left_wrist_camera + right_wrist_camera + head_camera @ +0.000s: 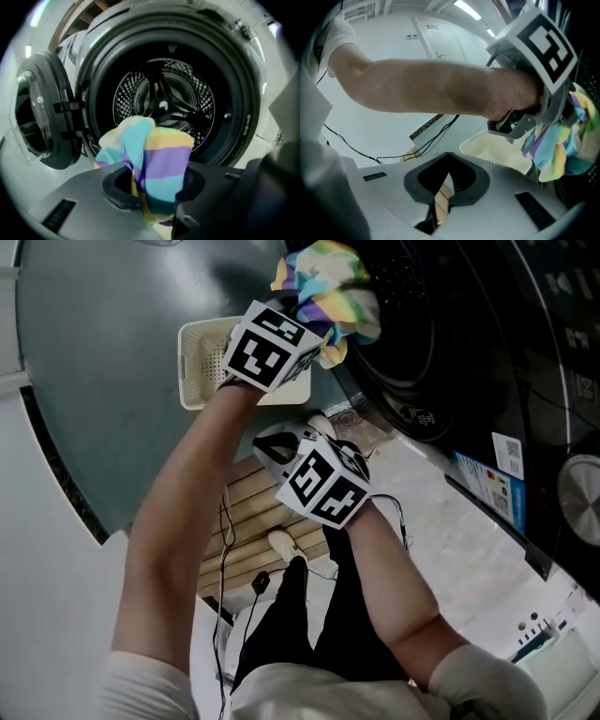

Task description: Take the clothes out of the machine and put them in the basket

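A cloth striped in yellow, purple and turquoise [159,159] is pinched in my left gripper [152,187], which is shut on it just outside the washing machine's round opening [164,93]. From the head view the cloth [328,287] bunches above the left gripper [314,320], at the dark drum's rim [412,343]. The cream perforated basket [199,367] lies under the left hand. My right gripper [281,444] hangs lower, near the person's legs. Its jaws [449,161] are shut with nothing in them. The right gripper view also shows the cloth [558,150] and basket [497,152].
The machine's glass door [40,117] stands swung open at the left. A wooden slatted mat [248,512] and black cables [228,549] lie on the floor by the person's foot [281,542]. The left forearm [431,89] crosses in front of the right gripper.
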The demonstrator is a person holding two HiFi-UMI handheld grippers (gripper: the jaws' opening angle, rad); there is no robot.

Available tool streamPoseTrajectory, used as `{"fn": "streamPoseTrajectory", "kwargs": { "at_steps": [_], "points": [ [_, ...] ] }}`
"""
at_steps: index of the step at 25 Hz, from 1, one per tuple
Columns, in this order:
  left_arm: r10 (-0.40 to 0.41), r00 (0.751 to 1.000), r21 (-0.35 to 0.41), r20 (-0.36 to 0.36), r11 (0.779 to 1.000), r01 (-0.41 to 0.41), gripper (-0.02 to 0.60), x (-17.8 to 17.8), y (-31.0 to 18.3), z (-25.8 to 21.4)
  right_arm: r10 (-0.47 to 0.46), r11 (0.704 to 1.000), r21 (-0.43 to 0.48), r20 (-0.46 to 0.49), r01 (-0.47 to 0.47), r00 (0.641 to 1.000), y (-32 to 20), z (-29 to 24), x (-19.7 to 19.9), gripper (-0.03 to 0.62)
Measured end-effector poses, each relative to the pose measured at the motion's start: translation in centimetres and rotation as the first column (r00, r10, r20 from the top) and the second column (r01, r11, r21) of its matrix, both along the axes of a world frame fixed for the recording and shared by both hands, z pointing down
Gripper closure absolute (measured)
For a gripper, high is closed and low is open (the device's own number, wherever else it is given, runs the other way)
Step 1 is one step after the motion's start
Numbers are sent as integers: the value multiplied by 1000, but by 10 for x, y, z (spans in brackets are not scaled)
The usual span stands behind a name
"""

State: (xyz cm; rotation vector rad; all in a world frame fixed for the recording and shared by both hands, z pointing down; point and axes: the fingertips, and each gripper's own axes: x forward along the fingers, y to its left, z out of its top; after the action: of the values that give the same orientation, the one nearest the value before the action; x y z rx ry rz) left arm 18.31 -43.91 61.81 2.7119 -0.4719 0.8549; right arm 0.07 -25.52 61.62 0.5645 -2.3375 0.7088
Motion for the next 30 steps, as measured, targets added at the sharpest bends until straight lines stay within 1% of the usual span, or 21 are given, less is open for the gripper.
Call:
{"fn": "streamPoseTrajectory", "kwargs": {
  "at_steps": [6,13,17,21,26,30],
  "points": [
    [-42,996,44,-75,998,45,454,-37,5,-48,-14,1000,9,5,14,1000,7,0,-18,589],
    [-106,987,83,-122,990,117,454,-96,13,-95,-28,999,21,18,28,999,18,-3,-40,589],
    [-145,983,105,-116,982,157,453,-133,16,-106,-41,999,27,19,41,999,24,-4,-54,589],
    [-206,973,102,-103,971,217,453,-176,18,-103,-65,998,22,1,65,998,29,1,-63,589],
    [-282,957,94,-73,953,288,453,-227,21,-91,-80,996,27,-8,80,997,30,3,-75,589],
    [-329,943,85,-43,940,331,453,-256,24,-69,-78,996,32,-22,79,997,26,6,-76,589]
  ]
}}
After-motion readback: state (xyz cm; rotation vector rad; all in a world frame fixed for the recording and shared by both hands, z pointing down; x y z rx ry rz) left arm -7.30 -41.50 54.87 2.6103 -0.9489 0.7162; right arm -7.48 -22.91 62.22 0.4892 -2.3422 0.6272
